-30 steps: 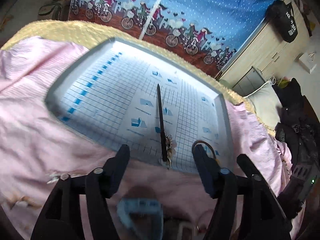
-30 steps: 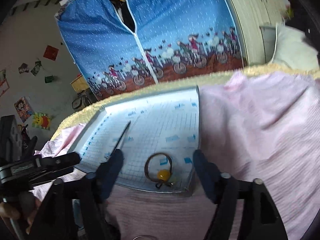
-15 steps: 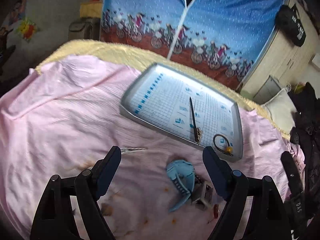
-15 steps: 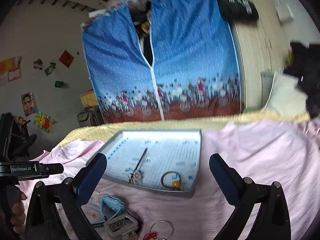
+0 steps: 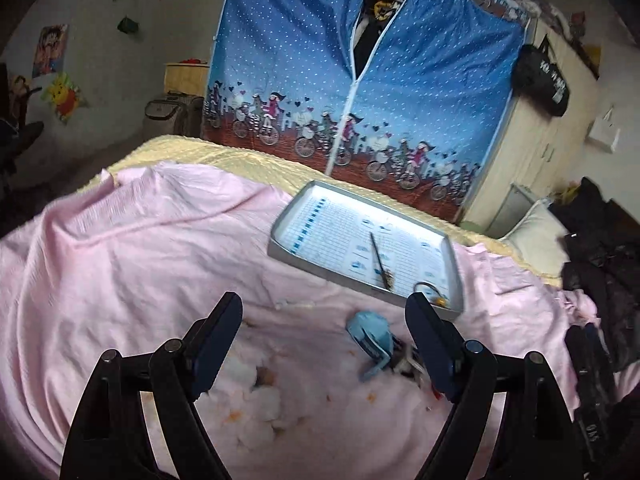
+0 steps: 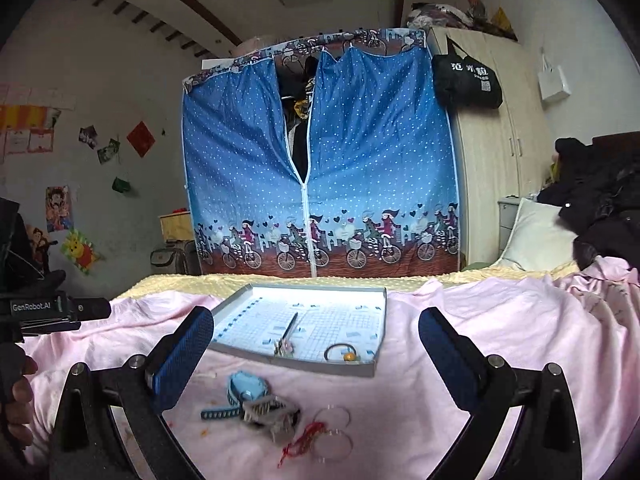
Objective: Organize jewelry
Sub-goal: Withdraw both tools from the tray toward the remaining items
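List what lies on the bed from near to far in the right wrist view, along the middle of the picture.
Clear rings with red thread → grey toothed hair claw → light blue watch → hair tie with yellow bead in the shallow grey tray → yellow blanket edge.

Left gripper (image 5: 323, 314): jaws spread wide, nothing between them, held up off the surface and tilted down. Right gripper (image 6: 316, 332): jaws also wide apart and empty, raised and pointing roughly level. In the right wrist view the left gripper's body sits at the far left edge, with a hand (image 6: 18, 384) wrapped round its handle; the grip looks firm, though it's mostly cropped.
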Demonstrator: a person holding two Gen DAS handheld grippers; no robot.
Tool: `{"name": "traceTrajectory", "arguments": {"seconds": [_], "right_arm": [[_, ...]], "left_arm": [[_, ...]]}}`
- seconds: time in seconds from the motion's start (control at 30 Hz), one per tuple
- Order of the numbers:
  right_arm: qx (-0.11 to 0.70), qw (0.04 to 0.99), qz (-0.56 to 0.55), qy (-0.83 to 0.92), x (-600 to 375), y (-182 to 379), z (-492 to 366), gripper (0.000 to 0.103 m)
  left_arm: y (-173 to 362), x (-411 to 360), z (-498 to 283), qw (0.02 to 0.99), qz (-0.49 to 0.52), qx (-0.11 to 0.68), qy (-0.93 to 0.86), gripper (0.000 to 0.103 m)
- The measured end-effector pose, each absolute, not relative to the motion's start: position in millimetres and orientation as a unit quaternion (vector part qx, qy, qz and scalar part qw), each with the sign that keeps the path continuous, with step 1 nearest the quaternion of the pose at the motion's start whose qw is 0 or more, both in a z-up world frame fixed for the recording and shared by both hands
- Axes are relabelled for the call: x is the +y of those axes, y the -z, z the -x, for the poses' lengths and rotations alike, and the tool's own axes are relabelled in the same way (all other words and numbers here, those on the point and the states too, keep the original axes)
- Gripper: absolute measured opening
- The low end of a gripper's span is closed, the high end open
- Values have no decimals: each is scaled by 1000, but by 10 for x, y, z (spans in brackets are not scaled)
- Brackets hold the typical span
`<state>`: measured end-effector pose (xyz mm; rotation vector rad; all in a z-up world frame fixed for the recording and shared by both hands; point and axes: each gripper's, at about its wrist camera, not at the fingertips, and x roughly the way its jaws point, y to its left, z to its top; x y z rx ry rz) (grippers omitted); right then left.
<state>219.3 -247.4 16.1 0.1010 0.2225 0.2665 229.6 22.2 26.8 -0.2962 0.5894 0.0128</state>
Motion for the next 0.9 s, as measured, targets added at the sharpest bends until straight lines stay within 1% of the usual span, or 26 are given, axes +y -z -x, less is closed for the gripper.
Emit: {"name": "traceTrajectory", "arguments": {"seconds": [0.17,0.33,0.4,0.53,0.67,0.77,0.9], "right_arm": [[128,982,-57,-124,-2452,-64,-1937,103],[157,978,-80,-115,-2423,16,-1787,103],[176,973,-92,-119,-2399,62,-1744,103],[232,961,-82,-128,-2262,165,-1670,103],[254,958,-49,-124,-2108,254,-1547,103],[292,949,-30,-117,-2009,380,-1552,103],[334,936,-39,-101,-2034,519,-1654,103]], "left_arm": [[-171,268,-2046,951,135,276,-29,79],[-144,197,-1850,964,62,256,-22,79],[-90,214,-1801,965,52,256,-8,79],[85,263,-1678,962,49,267,23,79],[267,321,-1647,957,58,281,38,79],[349,331,-1670,951,62,298,46,79],[448,317,-1694,947,47,314,45,79]]}}
